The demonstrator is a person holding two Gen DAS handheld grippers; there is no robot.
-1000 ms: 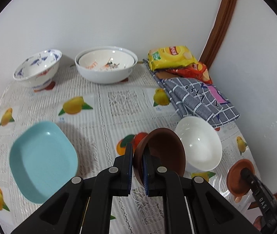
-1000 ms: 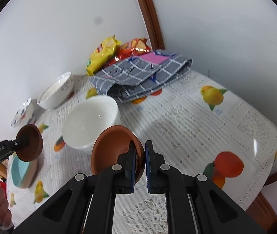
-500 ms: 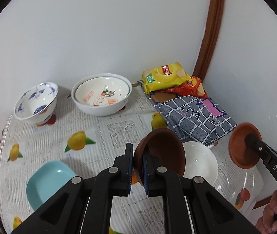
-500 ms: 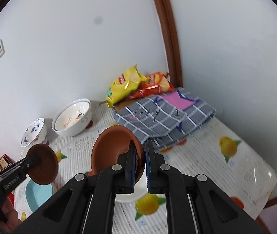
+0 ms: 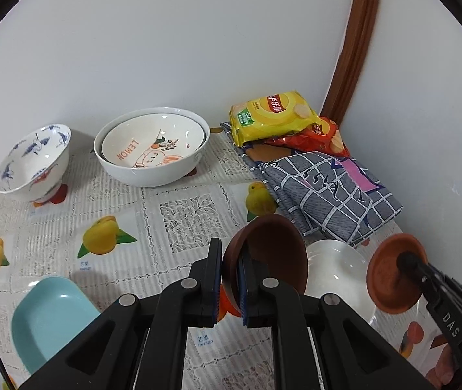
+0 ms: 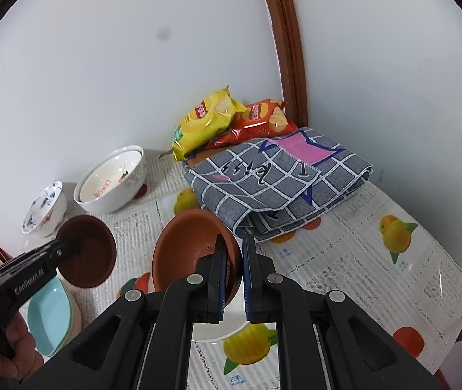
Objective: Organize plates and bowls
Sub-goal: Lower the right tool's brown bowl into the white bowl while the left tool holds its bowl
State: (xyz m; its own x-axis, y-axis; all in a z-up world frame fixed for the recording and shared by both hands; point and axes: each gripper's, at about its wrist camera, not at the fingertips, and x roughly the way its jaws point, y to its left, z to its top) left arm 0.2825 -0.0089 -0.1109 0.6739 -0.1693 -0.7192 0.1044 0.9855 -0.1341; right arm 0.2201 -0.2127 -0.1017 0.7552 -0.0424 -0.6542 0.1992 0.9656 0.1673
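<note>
My left gripper (image 5: 230,260) is shut on the rim of a dark brown bowl (image 5: 273,253), held above the table. My right gripper (image 6: 233,253) is shut on the rim of an orange-brown bowl (image 6: 188,250), also in the air; it shows at the right of the left wrist view (image 5: 390,276). A plain white bowl (image 5: 338,269) sits on the table below both. A large white bowl (image 5: 153,165) holds a smaller "LEMON" bowl (image 5: 153,146) at the back. A blue-patterned bowl (image 5: 32,162) stands at the back left. A light blue dish (image 5: 49,318) lies near left.
Yellow (image 5: 273,113) and red (image 5: 318,136) chip bags and a folded grey checked cloth (image 5: 325,195) lie in the back right corner by the walls. The table edge (image 6: 458,312) runs along the right. A fruit-print cloth (image 5: 127,214) covers the table.
Both grippers, each with its bowl, rose above the table during the last second. In the last half second the orange-brown bowl came lower and closer to the white bowl.
</note>
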